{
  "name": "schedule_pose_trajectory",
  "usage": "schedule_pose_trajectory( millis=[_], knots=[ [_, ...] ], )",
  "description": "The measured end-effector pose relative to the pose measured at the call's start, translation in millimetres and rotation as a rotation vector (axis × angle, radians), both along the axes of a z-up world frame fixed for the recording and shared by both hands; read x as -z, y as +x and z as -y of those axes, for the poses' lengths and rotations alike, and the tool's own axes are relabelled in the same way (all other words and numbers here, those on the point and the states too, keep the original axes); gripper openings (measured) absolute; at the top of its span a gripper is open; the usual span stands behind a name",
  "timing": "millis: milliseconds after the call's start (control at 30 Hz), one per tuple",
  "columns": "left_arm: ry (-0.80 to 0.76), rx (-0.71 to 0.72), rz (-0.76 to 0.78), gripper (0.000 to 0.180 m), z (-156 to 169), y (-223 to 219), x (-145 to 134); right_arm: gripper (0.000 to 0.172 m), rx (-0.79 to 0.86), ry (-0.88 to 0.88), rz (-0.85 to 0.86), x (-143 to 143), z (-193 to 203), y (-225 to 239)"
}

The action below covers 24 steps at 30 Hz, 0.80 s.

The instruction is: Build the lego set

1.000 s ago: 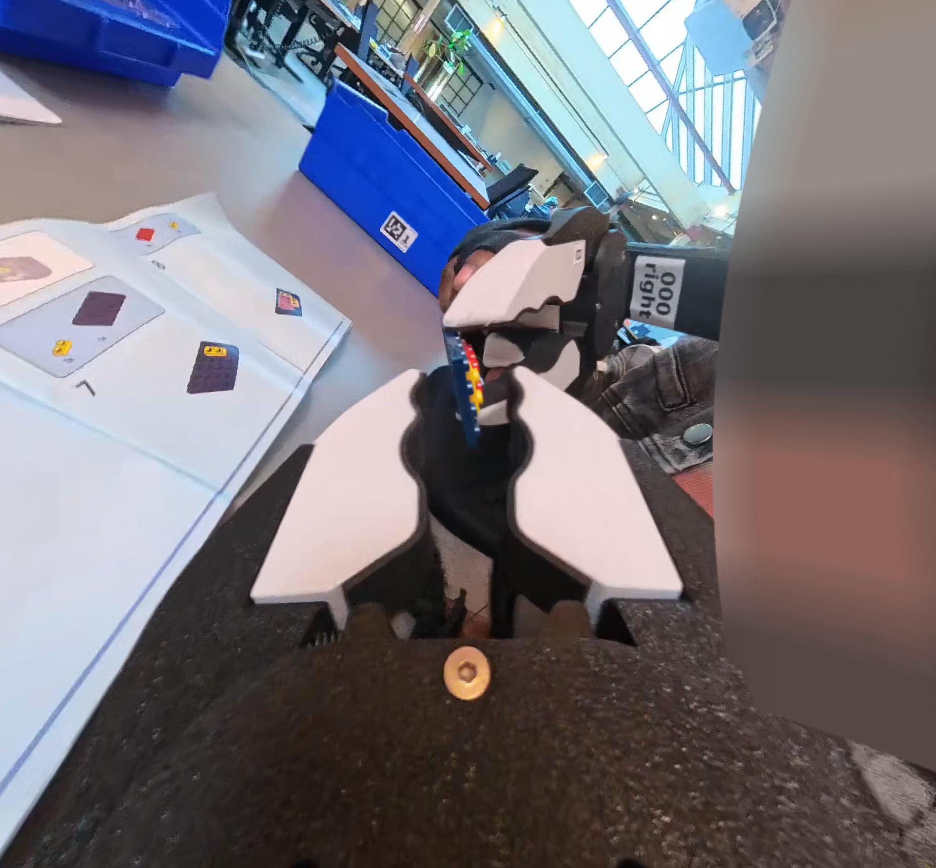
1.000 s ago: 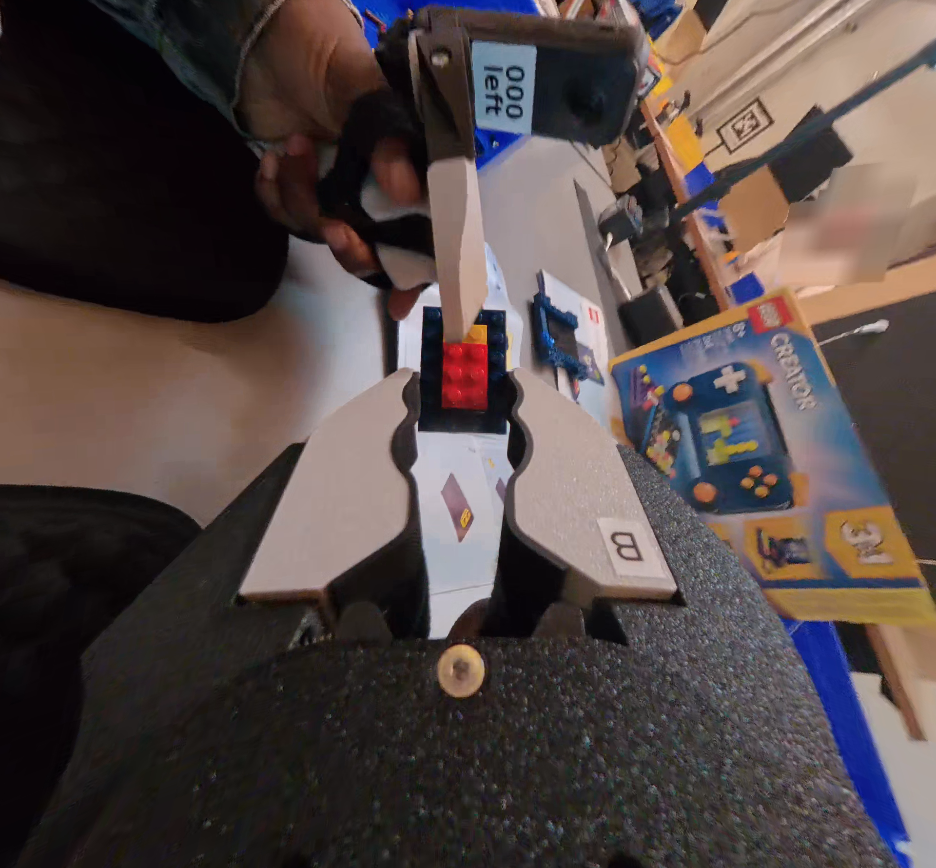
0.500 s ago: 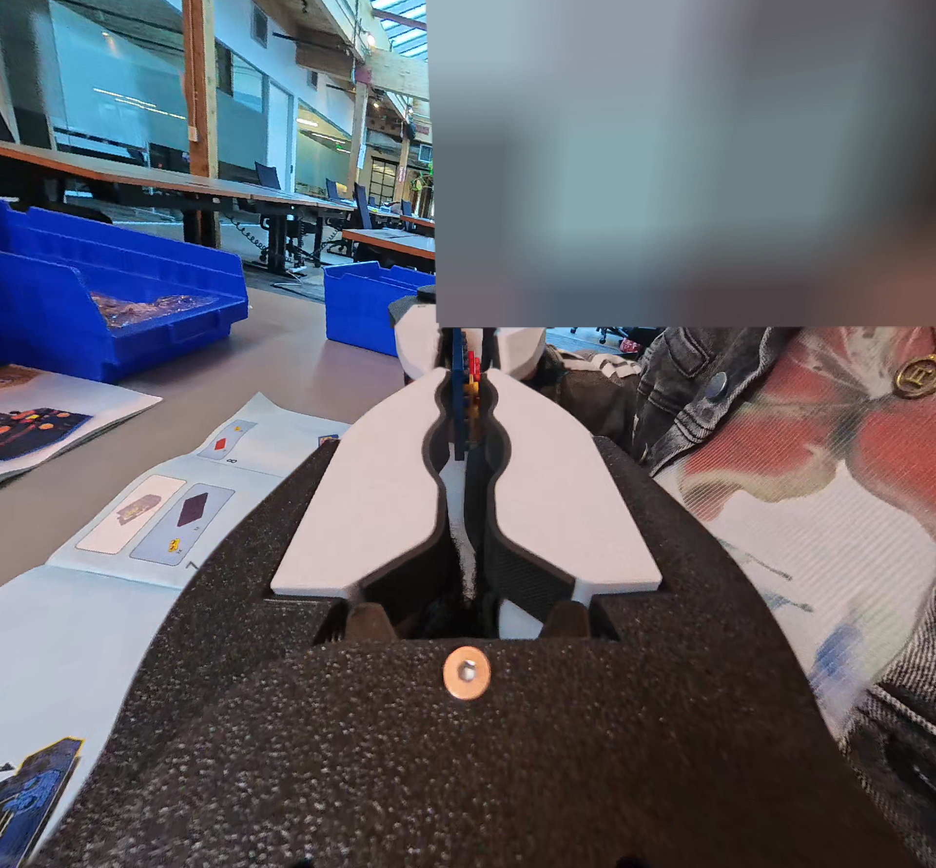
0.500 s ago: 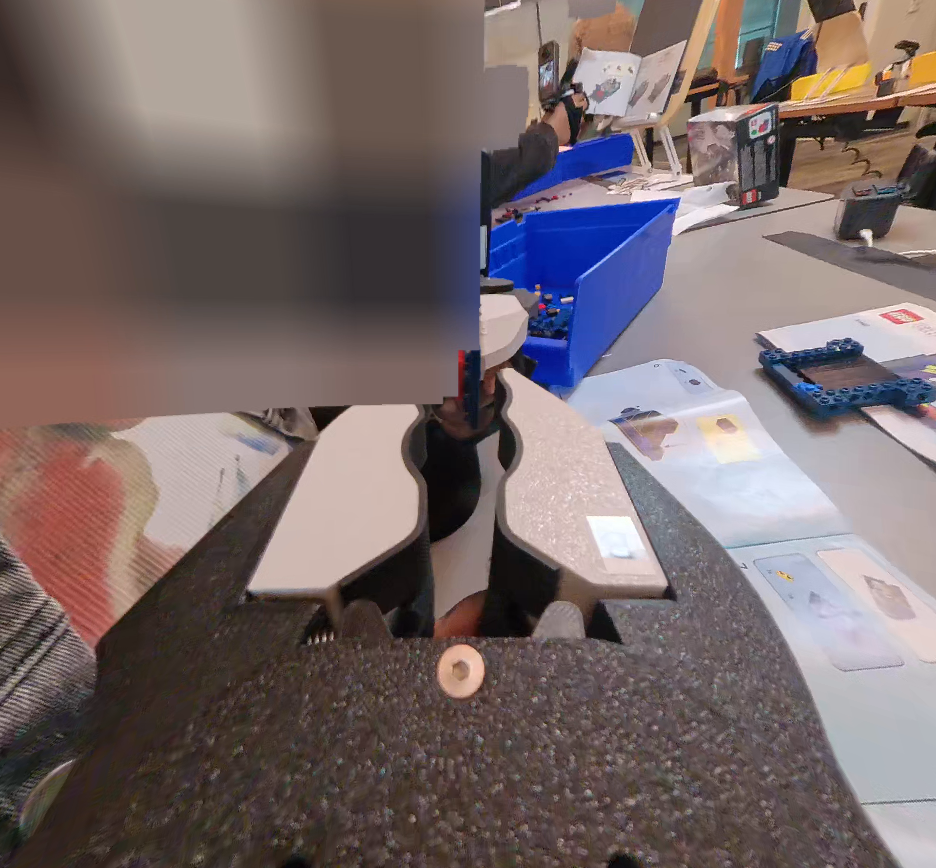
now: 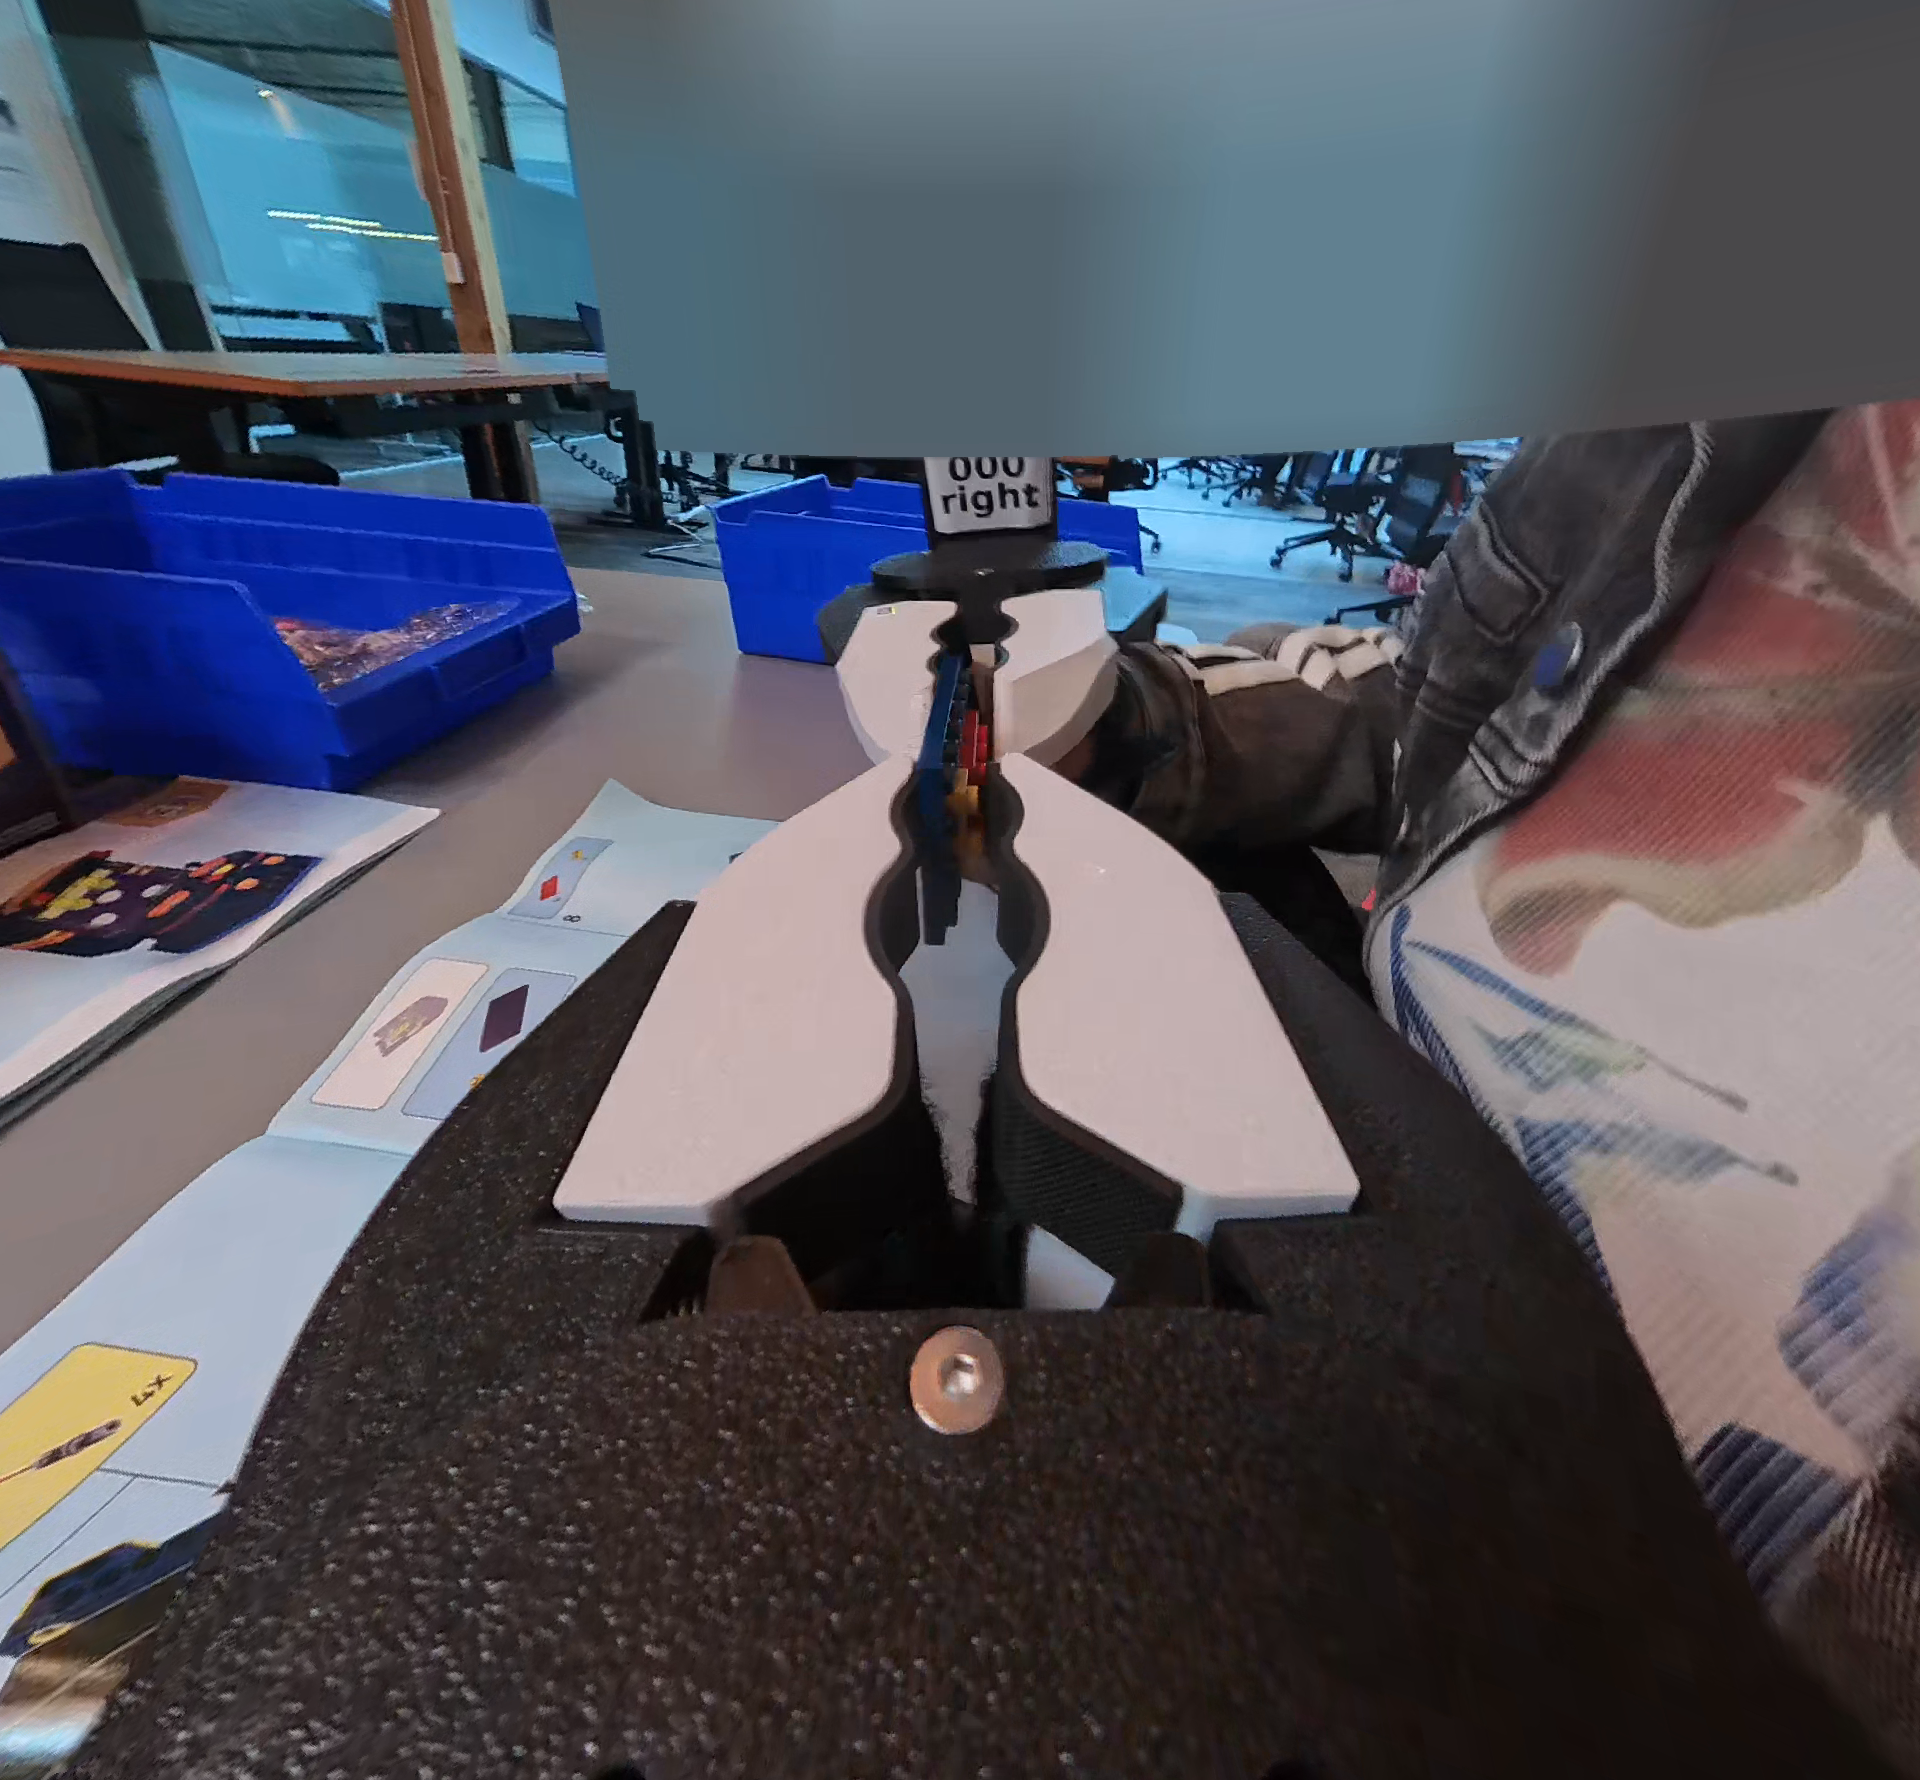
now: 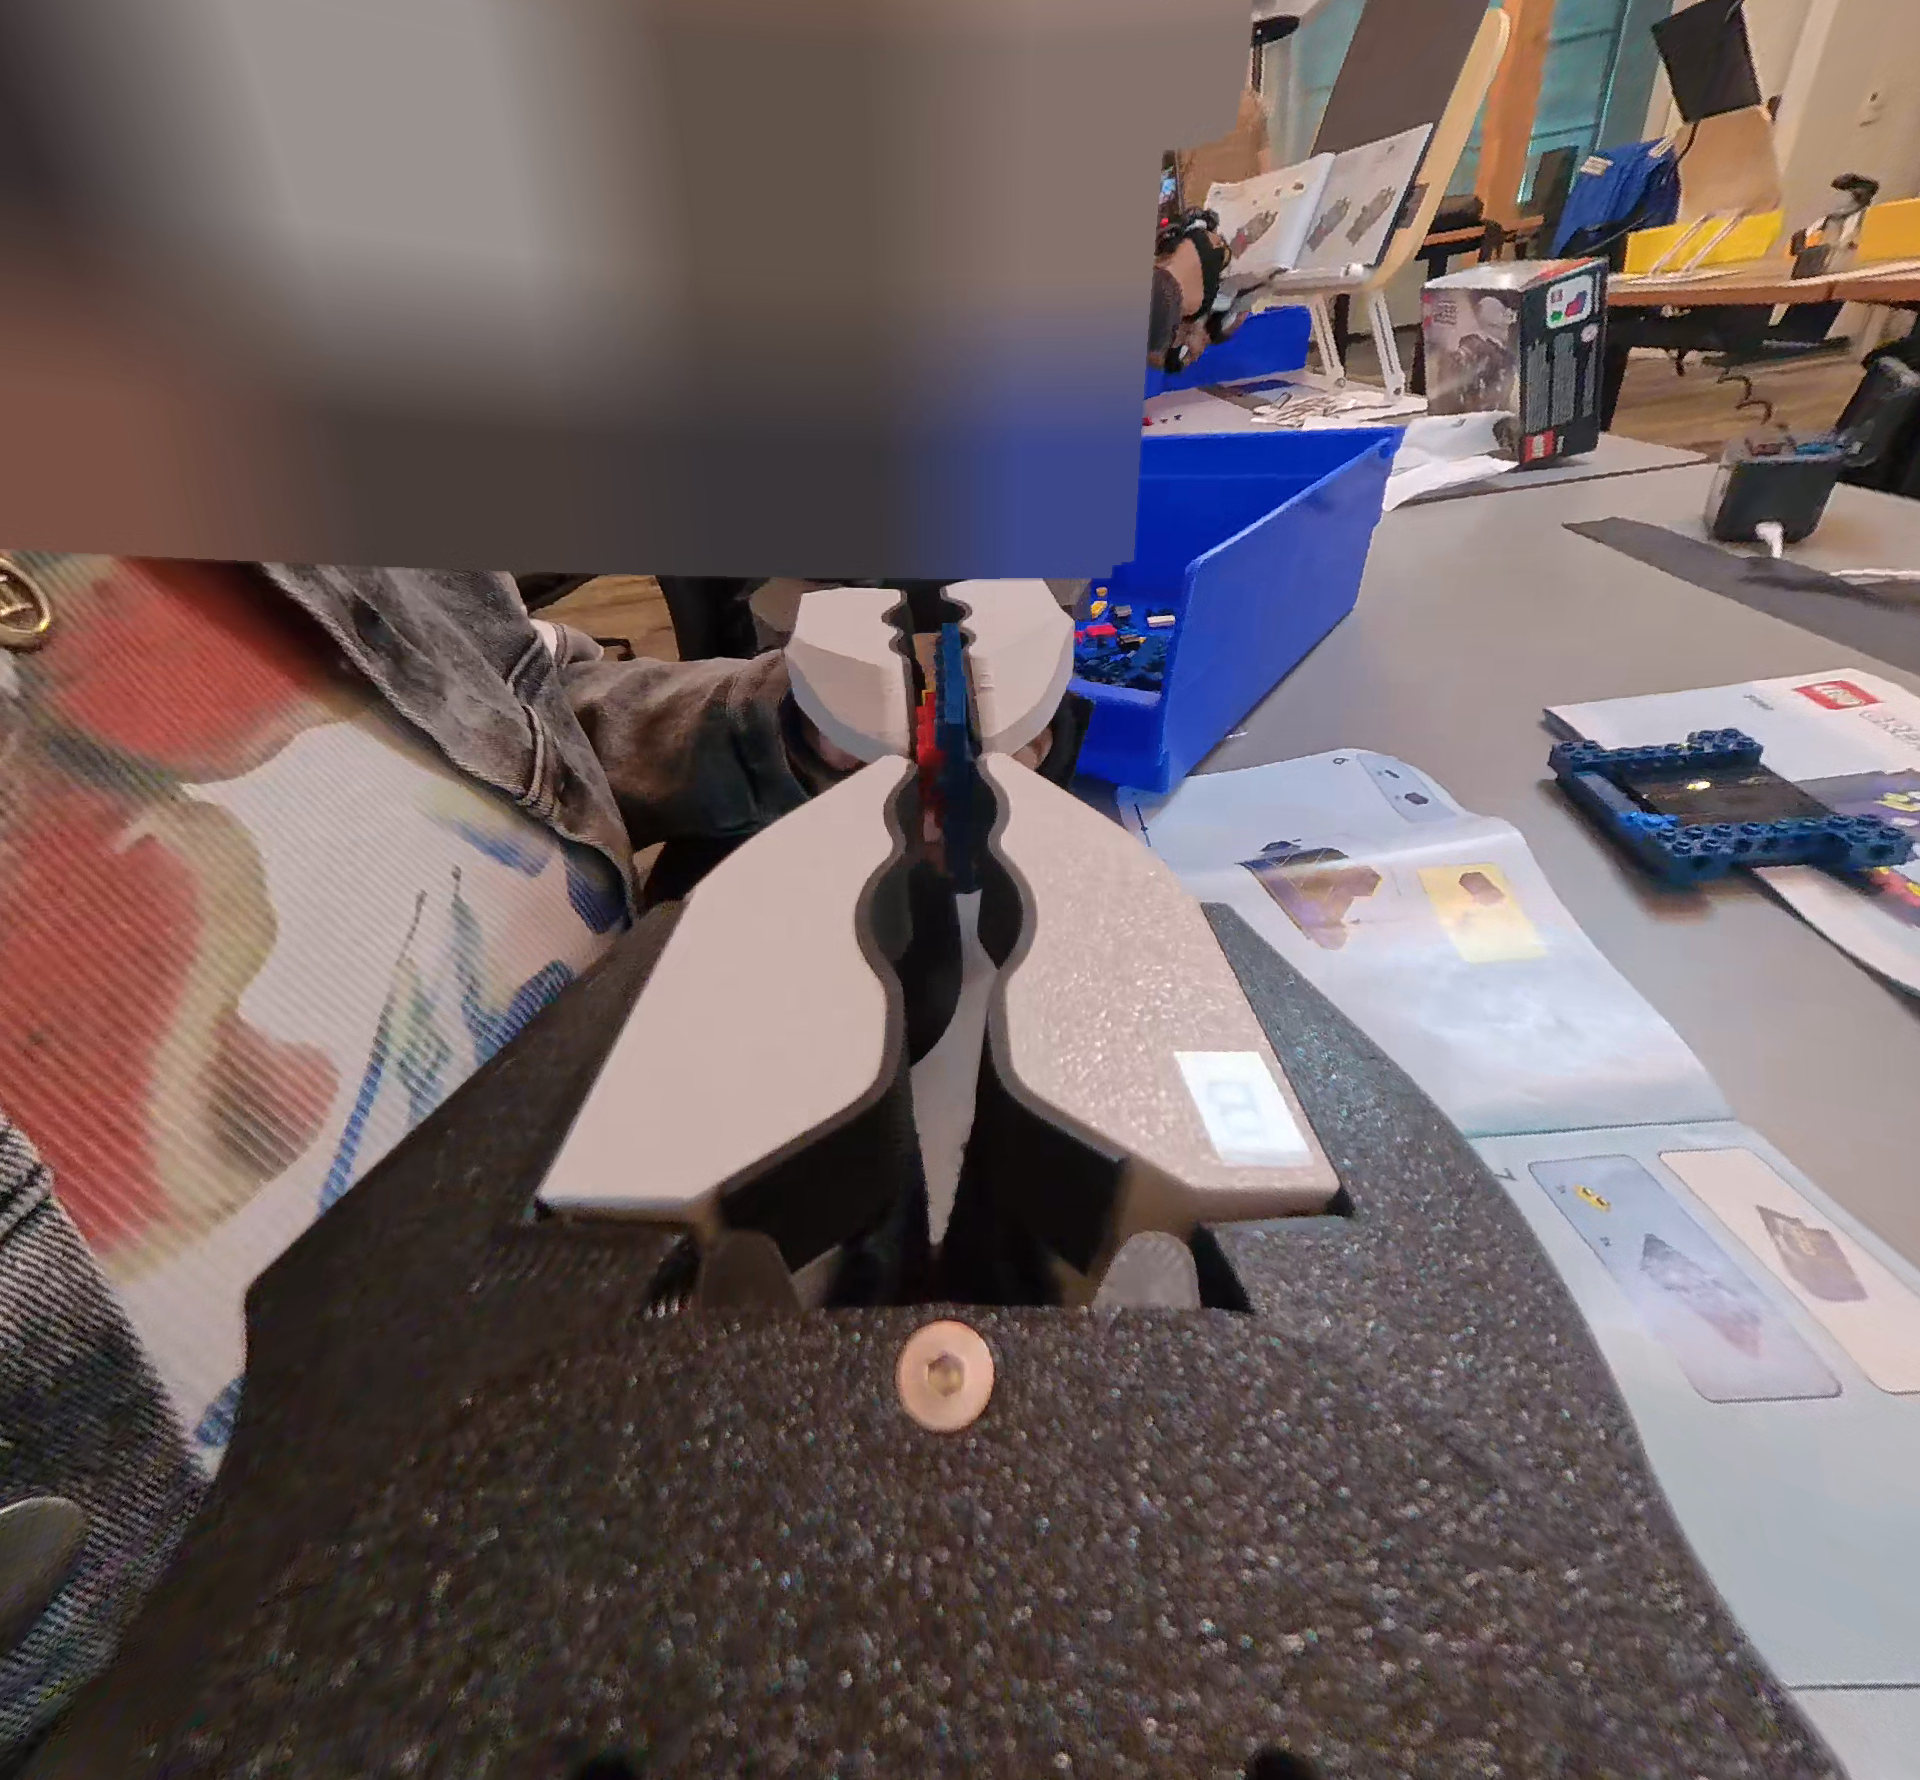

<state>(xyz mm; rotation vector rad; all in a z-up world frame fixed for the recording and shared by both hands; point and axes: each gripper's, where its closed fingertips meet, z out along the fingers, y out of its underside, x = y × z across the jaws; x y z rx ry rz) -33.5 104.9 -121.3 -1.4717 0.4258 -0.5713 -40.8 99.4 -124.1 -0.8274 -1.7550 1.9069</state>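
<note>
Left wrist view: left tool (image 5: 958, 795) and right tool (image 5: 961, 691) meet tip-to-tip, both clenching one blue brick plate (image 5: 940, 774).

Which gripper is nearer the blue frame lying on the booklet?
Right. The right gripper has the blue frame on the table off to its right; the left gripper faces it from farther left.

Each claw (image 5: 956, 774) had pale grey, wavy-edged fingers (image 5: 790, 982) on a speckled black body with a silver screw (image 5: 956, 1395); the person wore a grey denim jacket (image 5: 1538, 650).

two blue bins (image 5: 260, 629) (image 5: 790, 577), two booklets (image 5: 156, 909) (image 5: 436, 1003), one blue frame (image 6: 1714, 816).
</note>
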Motion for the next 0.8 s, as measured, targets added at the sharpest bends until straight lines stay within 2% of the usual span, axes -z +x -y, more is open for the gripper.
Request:
schedule_pose_trajectory(
  millis=[100, 233, 400, 600, 800],
  knots=[
    [0.011, -0.033, -0.032, 0.024, 0.7, -3.9, -1.9, 0.008, 0.034, -0.038, -0.039, -8.5, -8.5, -0.1],
    [0.023, -0.055, -0.017, 0.013, -0.8, -6.1, -3.7, 0.008, 0.029, -0.025, -0.039, -7.3, -5.2, 0.9],
    [0.009, -0.044, 0.041, 0.01, -0.1, -6.5, -5.2, 0.008, 0.04, -0.014, -0.052, -8.1, -4.3, 1.0],
    [-0.022, 0.001, 0.16, 0.009, 1.2, -6.5, -5.2, 0.009, 0.138, 0.147, -0.152, -8.7, -3.3, 0.5],
    [-0.045, 0.025, 0.125, 0.007, 1.0, -3.6, -0.5, 0.011, 0.095, -0.032, -0.099, -16.0, -6.0, -1.6]
  ],
)
